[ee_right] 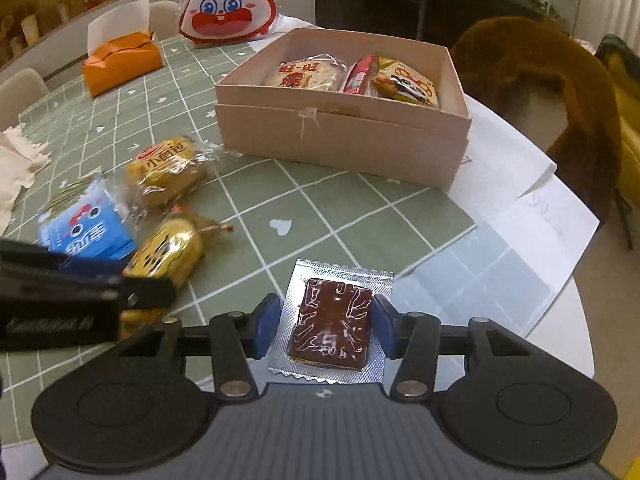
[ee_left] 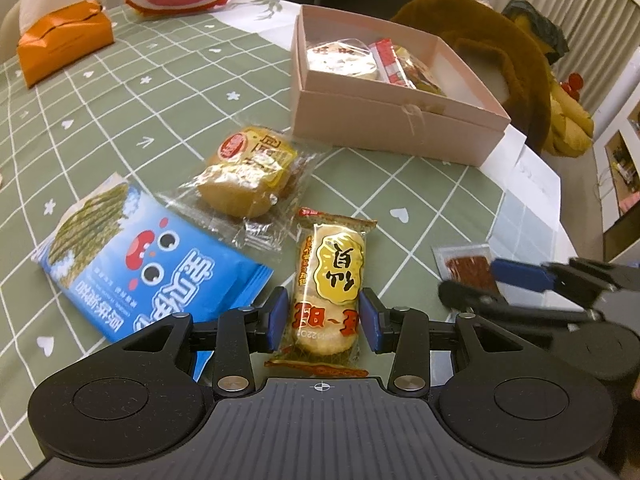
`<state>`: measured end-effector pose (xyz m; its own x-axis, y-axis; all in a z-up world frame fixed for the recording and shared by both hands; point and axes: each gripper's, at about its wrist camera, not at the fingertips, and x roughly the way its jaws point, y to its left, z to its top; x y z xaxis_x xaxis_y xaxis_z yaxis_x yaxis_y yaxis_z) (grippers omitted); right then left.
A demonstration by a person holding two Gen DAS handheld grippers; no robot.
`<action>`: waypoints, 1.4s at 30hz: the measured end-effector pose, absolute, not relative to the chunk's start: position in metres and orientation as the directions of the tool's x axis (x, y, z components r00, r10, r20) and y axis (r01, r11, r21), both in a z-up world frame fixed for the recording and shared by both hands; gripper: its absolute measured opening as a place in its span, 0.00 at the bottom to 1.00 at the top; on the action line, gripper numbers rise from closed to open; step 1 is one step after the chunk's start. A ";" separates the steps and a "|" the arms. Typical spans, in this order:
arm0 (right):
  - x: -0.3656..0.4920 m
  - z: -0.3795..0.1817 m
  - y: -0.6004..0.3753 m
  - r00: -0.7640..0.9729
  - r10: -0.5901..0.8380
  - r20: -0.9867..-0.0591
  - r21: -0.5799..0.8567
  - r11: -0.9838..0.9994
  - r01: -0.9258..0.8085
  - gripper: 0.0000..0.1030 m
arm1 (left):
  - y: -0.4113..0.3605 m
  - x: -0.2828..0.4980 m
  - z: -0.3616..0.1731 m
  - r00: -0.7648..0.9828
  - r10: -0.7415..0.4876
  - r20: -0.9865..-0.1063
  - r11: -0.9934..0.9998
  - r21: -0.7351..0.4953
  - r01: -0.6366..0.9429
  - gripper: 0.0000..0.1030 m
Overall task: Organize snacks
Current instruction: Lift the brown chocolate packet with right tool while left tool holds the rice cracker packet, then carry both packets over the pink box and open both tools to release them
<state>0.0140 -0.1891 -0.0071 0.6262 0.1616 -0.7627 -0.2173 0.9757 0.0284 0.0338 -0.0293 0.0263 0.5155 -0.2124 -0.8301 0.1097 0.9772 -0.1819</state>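
Observation:
My left gripper point(ee_left: 324, 318) has its blue pads on both sides of a yellow and red rice cracker pack point(ee_left: 330, 280) lying on the green checked tablecloth; the pads touch the wrapper. My right gripper point(ee_right: 322, 322) is closed on a silver packet with a dark brown slab point(ee_right: 332, 320), which rests on the table. A pink cardboard box point(ee_right: 340, 136) stands behind, holding several snacks. A small bread bun in clear wrap point(ee_left: 250, 172) and a blue seaweed pack point(ee_left: 132, 264) lie left of the cracker pack. The right gripper also shows in the left wrist view point(ee_left: 480, 284).
An orange tissue box point(ee_right: 120, 60) and a rabbit-face bag point(ee_right: 228, 4) stand at the far side. White papers point(ee_right: 532, 216) lie by the table's right edge. A brown furry chair point(ee_right: 532, 80) stands behind the box. Crumpled tissue point(ee_right: 16, 160) lies at the left.

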 end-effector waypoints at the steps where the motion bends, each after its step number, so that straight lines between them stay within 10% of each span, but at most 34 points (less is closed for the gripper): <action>1: 0.011 -0.007 -0.191 0.627 0.160 -0.762 0.025 0.976 -0.218 0.48 | -0.031 0.035 0.026 0.514 -0.210 -0.832 0.978 -0.177 0.112 0.43; 14: -0.004 0.009 -0.220 0.658 0.165 -0.735 0.066 0.983 -0.173 0.46 | -0.034 0.026 0.034 0.558 -0.313 -0.768 0.948 -0.222 0.227 0.40; 21: 0.013 0.129 -0.248 0.829 0.217 -0.516 0.086 0.976 -0.201 0.46 | -0.014 0.054 0.161 0.761 -0.420 -0.495 0.905 -0.289 0.312 0.40; 26: 0.064 0.204 -0.257 0.878 0.239 -0.415 0.087 0.971 -0.223 0.47 | -0.012 0.135 0.197 0.679 -0.533 -0.504 0.838 -0.427 0.341 0.40; 34: 0.186 0.178 -0.242 0.768 0.249 -0.590 0.174 0.968 -0.180 0.55 | -0.022 0.256 0.109 0.524 -0.540 -0.659 0.823 -0.545 0.161 0.41; 42: 0.184 0.112 -0.247 0.709 0.214 -0.672 0.164 0.976 -0.140 0.61 | 0.026 0.219 0.092 0.566 -0.508 -0.650 0.834 -0.534 0.135 0.41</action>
